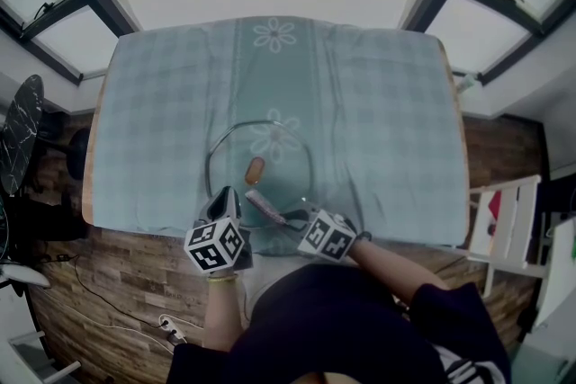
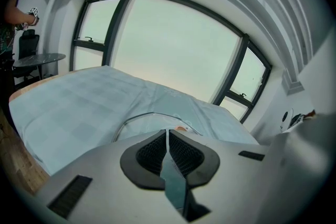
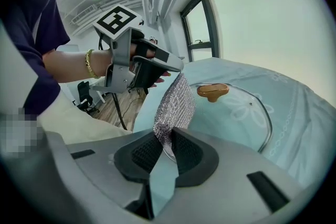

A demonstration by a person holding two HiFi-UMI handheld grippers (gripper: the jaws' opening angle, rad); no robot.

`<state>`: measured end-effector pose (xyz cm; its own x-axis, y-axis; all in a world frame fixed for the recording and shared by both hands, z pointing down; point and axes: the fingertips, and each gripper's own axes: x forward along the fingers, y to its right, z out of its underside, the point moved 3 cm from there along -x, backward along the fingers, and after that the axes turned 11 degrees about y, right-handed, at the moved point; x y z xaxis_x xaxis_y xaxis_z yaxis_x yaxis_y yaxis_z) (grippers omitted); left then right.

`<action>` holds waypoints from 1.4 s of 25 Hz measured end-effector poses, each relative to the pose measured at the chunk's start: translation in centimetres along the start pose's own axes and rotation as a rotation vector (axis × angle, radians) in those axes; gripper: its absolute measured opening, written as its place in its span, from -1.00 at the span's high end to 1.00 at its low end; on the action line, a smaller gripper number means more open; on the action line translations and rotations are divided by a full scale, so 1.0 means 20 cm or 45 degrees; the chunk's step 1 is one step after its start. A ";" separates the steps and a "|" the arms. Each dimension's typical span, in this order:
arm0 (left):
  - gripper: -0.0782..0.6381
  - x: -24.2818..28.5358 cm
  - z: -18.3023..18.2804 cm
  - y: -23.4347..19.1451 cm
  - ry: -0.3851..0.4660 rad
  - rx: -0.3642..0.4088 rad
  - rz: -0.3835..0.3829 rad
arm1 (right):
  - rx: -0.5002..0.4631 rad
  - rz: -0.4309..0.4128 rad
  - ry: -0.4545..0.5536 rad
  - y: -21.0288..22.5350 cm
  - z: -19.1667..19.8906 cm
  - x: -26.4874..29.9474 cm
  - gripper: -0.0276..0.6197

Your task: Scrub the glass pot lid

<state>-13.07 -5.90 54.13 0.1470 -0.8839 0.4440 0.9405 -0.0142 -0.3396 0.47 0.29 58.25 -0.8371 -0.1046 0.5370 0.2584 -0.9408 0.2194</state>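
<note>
While the scouring pad (image 3: 178, 102) is pinched in right tongs (image 3: 168, 134), left tongs (image 2: 167, 132) pressed together, scrubbing strokes across the glass lid (image 3: 247, 113) are needed.

A pale blue checked tablecloth (image 1: 387, 112) is covering the tabletop (image 1: 463, 153); a white chair (image 1: 513, 216) is standing at its right on the wooden floor (image 1: 108, 283).

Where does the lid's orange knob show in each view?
Head view: knob just left of picture centre.
Left gripper view: a sliver just above the jaws.
Right gripper view: right of centre, beside the scrub pad.
Shared landmark: the glass lid, by its metal rim.
</note>
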 end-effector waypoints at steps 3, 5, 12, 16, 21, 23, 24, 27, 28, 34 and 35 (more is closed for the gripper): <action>0.76 0.03 0.00 0.00 -0.013 0.018 0.010 | 0.014 -0.015 0.020 -0.01 -0.02 -0.01 0.73; 0.76 0.04 0.00 0.00 -0.021 0.028 0.016 | 0.017 -0.017 0.024 -0.01 -0.02 -0.01 0.73; 0.75 0.11 0.02 0.03 -0.047 0.074 0.046 | 0.072 0.052 0.097 0.06 -0.06 -0.12 0.73; 0.65 0.16 0.03 0.05 -0.066 0.122 0.063 | 0.134 0.165 0.169 0.17 -0.08 -0.24 0.73; 0.35 0.25 0.06 0.10 -0.120 0.216 0.140 | 0.230 0.325 0.268 0.31 -0.09 -0.42 0.73; 0.25 0.29 0.08 0.12 -0.151 0.261 0.170 | 0.254 0.366 0.295 0.35 -0.09 -0.48 0.73; 0.21 0.31 0.09 0.13 -0.167 0.282 0.182 | 0.265 0.382 0.306 0.36 -0.09 -0.50 0.73; 0.13 0.36 0.12 0.15 -0.218 0.356 0.211 | 0.297 0.413 0.332 0.39 -0.08 -0.54 0.73; 0.11 0.37 0.14 0.16 -0.235 0.381 0.216 | 0.306 0.417 0.338 0.39 -0.08 -0.55 0.73; 0.07 0.44 0.20 0.17 -0.295 0.469 0.198 | 0.338 0.413 0.363 0.38 -0.07 -0.57 0.73; 0.07 0.45 0.20 0.17 -0.290 0.480 0.193 | 0.343 0.414 0.366 0.38 -0.06 -0.58 0.73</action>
<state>-7.22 -12.05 60.35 0.3151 -0.7372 0.5977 0.9428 0.3152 -0.1083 11.43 -5.98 52.68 -0.7819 -0.4981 0.3748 0.6108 -0.7324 0.3009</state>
